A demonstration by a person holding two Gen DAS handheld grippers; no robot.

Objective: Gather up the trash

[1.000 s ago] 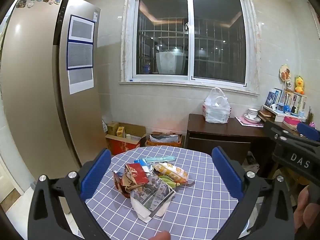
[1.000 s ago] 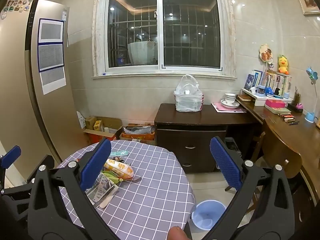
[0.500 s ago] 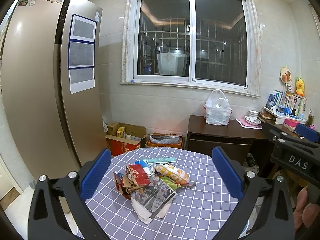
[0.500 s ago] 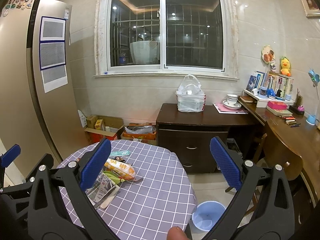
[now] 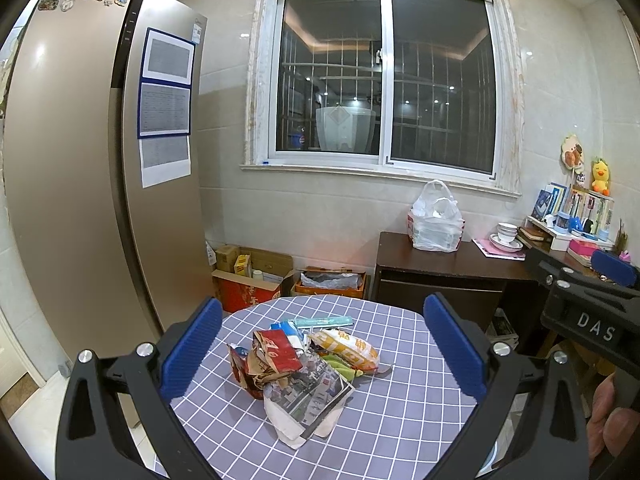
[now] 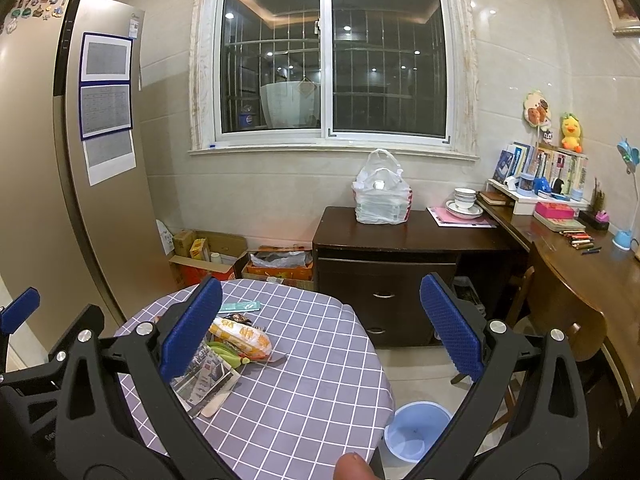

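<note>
Purple checked tablecloth (image 5: 400,408) | trash pile (image 5: 304,364) centre | blue bin (image 6: 416,430) on floor | both grippers wide, empty

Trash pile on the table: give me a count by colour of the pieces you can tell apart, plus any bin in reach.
Red-brown crumpled bag: 1
Orange-yellow snack wrapper: 1
Green piece: 1
Teal flat packet: 1
Blue-and-white carton: 1
Printed leaflet: 1
Blue bin on the floor: 1
Total: 6 trash pieces told apart, 1 bin; the pile may hide more.
</note>
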